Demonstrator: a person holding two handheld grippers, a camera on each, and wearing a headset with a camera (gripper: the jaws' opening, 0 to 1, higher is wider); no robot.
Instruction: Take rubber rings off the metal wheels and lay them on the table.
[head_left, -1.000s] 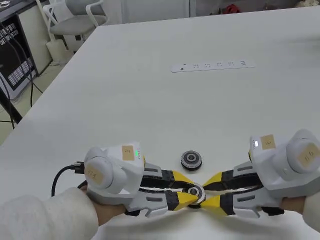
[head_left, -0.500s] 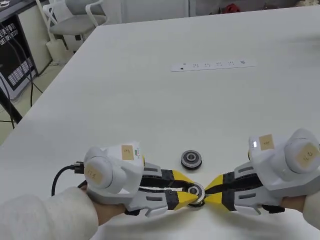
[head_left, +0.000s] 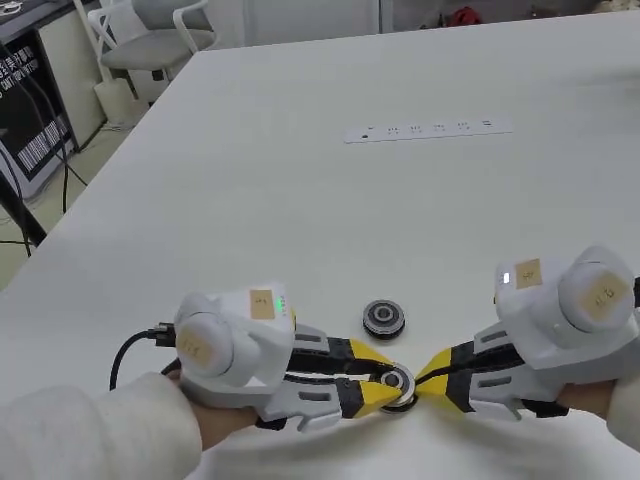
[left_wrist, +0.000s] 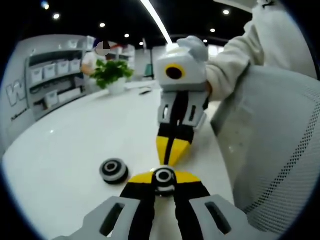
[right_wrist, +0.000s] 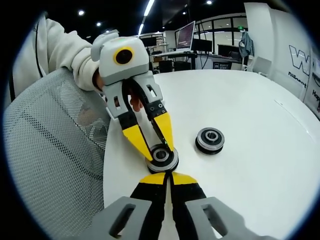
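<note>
**Held from both sides**

In the head view, a small silver metal wheel (head_left: 394, 381) with a black rubber ring (head_left: 406, 373) around its rim sits at the near edge of the white table (head_left: 300, 200). Whether it rests on the top or hangs just above it cannot be told. It is round, with its hub face turned up and its axle roughly upright. The left gripper (head_left: 378, 385) reaches in from the left and the right gripper (head_left: 418, 386) from the right, so the two lie along one line that follows the table's near edge. A second wheel (head_left: 383, 317), also black-ringed, lies flat just behind the first, hub up and apart from both grippers. A white power strip (head_left: 428, 130) lies well beyond it.

In the left gripper view, the left gripper (left_wrist: 164, 184) has its yellow tips clenched on either side of the metal wheel (left_wrist: 164, 175). The right gripper (left_wrist: 169, 159) points straight at it from across. The second wheel (left_wrist: 114, 170) lies to the left.

In the right gripper view, the right gripper (right_wrist: 165, 176) has its jaws drawn together, tips against the near rim of the metal wheel (right_wrist: 162, 156). Whether they nip the rubber ring (right_wrist: 174, 161) cannot be told. The left gripper (right_wrist: 160, 149) straddles the wheel, and the second wheel (right_wrist: 210, 140) lies to the right.
</note>
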